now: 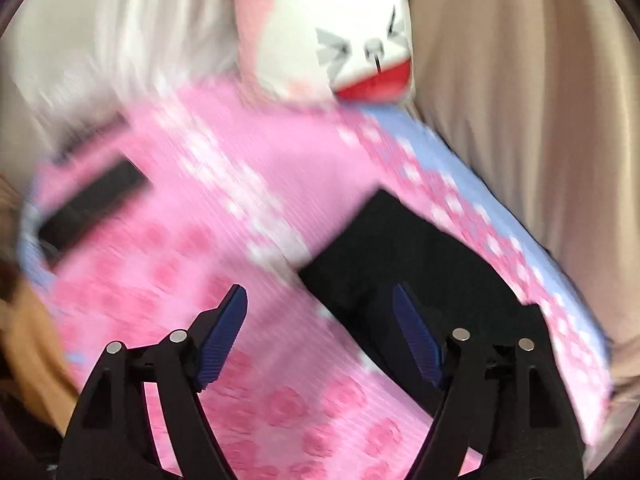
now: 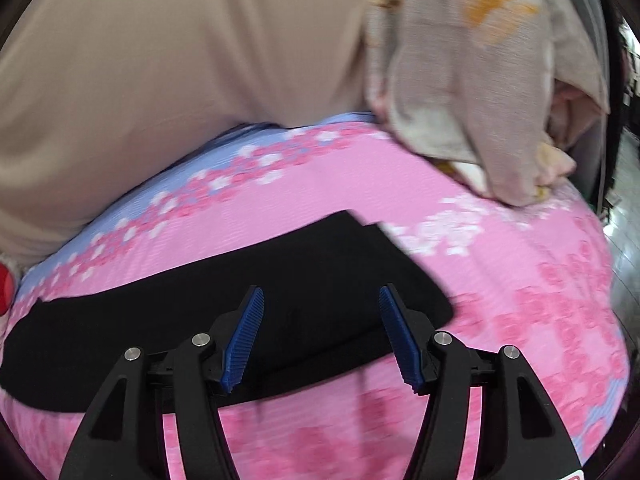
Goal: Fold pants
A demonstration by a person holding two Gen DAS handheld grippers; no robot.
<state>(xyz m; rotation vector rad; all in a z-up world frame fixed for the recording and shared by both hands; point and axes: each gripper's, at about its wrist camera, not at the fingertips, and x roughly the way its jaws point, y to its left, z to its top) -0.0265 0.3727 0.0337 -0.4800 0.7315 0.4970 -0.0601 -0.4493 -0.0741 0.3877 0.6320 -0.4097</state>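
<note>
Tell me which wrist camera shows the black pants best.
The right wrist view: the black pants lie folded in a long strip across the pink bedspread, nearly whole and fairly sharp. The left wrist view shows only one end of the pants, blurred and partly hidden behind the left gripper's finger.

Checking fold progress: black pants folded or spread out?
Folded: the black pants lie as a compact dark slab with layered straight edges on the pink sheet. Fold count unclear.

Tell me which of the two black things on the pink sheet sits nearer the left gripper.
The folded black pants, lying right behind the left gripper and its right finger. The smaller black rectangular object lies farther off, near the sheet's left edge.
</note>
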